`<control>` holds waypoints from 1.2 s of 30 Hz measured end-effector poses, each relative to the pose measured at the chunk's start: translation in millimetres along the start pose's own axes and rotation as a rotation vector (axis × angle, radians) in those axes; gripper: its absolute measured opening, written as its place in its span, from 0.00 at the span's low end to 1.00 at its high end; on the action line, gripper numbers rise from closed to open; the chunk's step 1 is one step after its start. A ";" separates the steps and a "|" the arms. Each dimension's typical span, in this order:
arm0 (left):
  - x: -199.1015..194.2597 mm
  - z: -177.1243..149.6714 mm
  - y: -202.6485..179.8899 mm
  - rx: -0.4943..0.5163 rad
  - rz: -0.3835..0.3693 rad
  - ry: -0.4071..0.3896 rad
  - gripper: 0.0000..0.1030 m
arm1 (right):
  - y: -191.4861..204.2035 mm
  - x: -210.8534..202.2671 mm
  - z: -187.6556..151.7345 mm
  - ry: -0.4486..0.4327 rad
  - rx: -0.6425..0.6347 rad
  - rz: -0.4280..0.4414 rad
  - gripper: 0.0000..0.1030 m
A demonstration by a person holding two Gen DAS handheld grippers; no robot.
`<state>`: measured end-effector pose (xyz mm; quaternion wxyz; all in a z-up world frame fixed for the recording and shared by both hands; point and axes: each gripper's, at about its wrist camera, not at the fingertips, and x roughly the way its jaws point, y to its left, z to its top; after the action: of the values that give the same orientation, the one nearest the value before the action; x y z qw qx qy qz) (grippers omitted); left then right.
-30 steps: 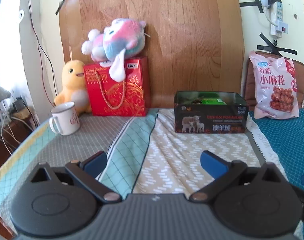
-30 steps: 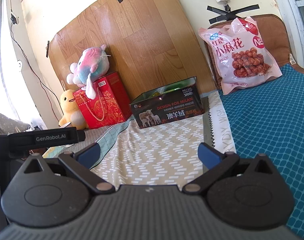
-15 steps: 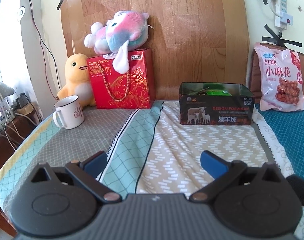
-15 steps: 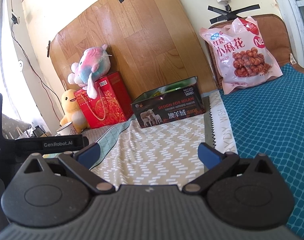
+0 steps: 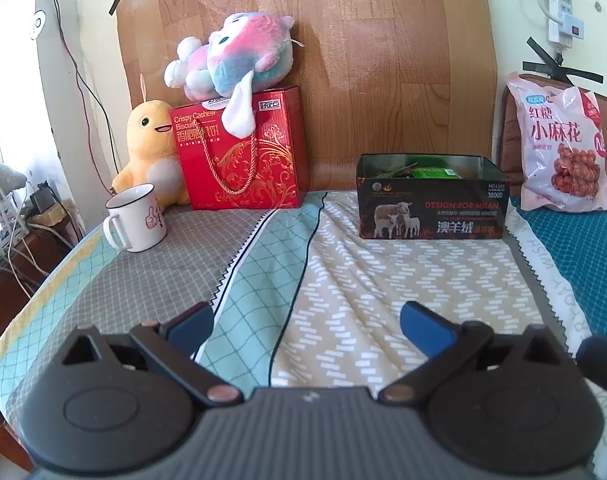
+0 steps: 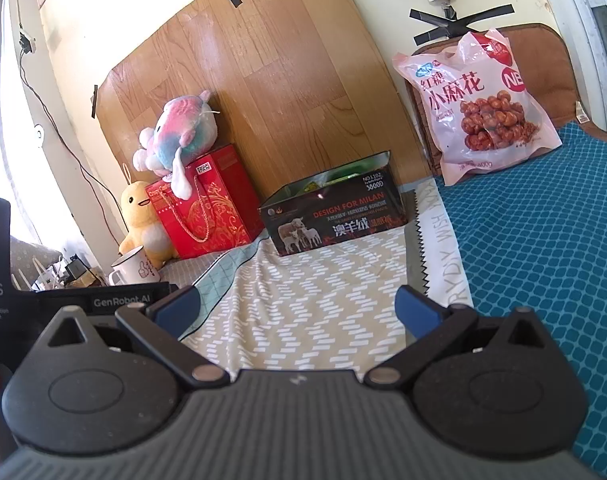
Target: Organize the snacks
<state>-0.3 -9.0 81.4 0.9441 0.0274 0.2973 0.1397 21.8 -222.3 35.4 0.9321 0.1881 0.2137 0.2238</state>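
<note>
A dark open tin box [image 5: 431, 210] printed with sheep stands on the cloth at the back, with green packets [image 5: 437, 173] inside. It shows in the right wrist view [image 6: 335, 218] too. A pink snack bag [image 5: 561, 148] leans upright at the far right, also in the right wrist view [image 6: 477, 100]. A red biscuit gift bag [image 5: 243, 152] stands at the back left. My left gripper [image 5: 305, 326] is open and empty, well short of the box. My right gripper [image 6: 297, 308] is open and empty, also over the near cloth.
A white mug [image 5: 137, 222] stands at the left edge. A yellow duck plush [image 5: 151, 152] sits beside the red bag, and a pink-blue plush [image 5: 235, 60] lies on it. A wooden board [image 5: 383, 60] backs the table. Cables hang at the left. A teal mat [image 6: 543, 240] covers the right side.
The left gripper has drawn back and risen, so the box and the plush toys sit farther away and lower. The right gripper has barely moved. Both stay open.
</note>
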 end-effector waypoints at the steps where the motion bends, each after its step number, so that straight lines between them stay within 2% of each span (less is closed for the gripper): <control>1: 0.2 -0.1 -0.2 0.001 0.001 0.001 1.00 | -0.1 0.1 0.0 0.000 0.001 0.000 1.00; 36: 6.5 -3.8 -5.0 0.050 0.028 0.010 1.00 | -2.9 -2.6 2.0 -0.016 0.014 0.000 1.00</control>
<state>3.9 -12.1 74.0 0.9395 0.0544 0.3051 0.1456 21.6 -226.4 36.6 0.9324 0.1967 0.2078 0.2207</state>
